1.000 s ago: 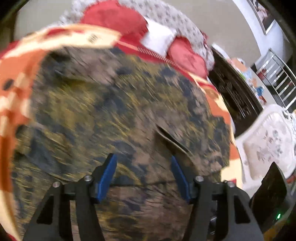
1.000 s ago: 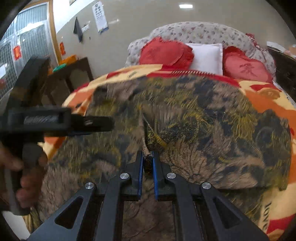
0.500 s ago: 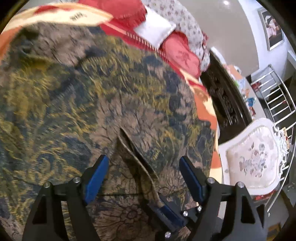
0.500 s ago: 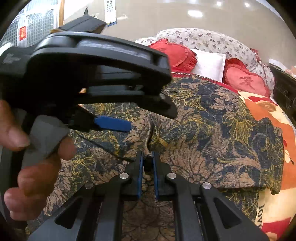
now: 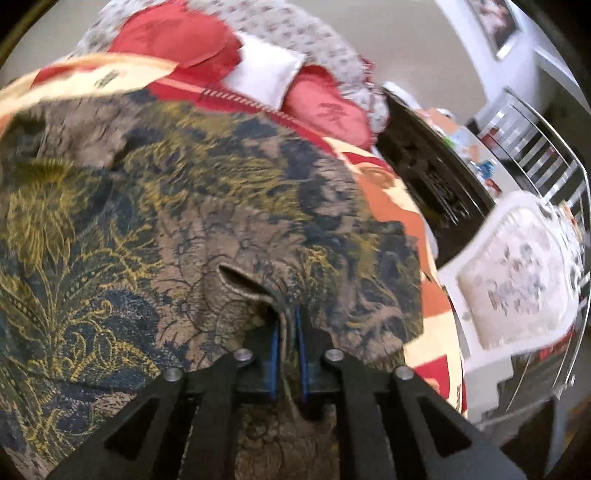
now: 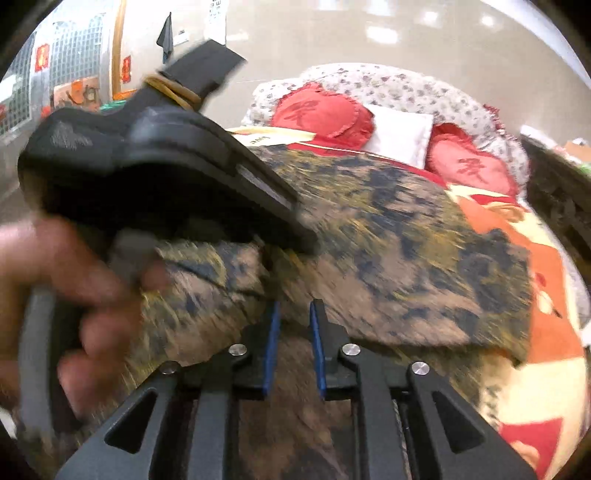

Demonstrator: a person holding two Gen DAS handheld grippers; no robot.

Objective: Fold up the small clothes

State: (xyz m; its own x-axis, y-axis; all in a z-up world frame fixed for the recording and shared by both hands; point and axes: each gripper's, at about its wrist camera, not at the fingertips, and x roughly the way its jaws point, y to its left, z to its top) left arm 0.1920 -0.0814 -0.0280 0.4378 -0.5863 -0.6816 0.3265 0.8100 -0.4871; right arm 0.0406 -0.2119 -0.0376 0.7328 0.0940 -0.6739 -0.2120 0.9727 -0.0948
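Jaws of left gripper [image 5: 287, 328] pinch a raised fold of the garment [image 5: 184, 229]; right gripper [image 6: 293, 325] parted, empty. Garment's long axis unclear.

a bed with an orange, red and cream bedspread [image 5: 402, 206] is filling the room's centre. red cushions [image 6: 321, 114] and a white pillow [image 6: 400, 134] are leaning against a floral headboard [image 6: 406, 88]. a white upholstered chair [image 5: 517, 277] is standing beside dark carved furniture [image 5: 432, 177]. ceiling lights are reflecting off the beige wall [image 6: 332, 33].
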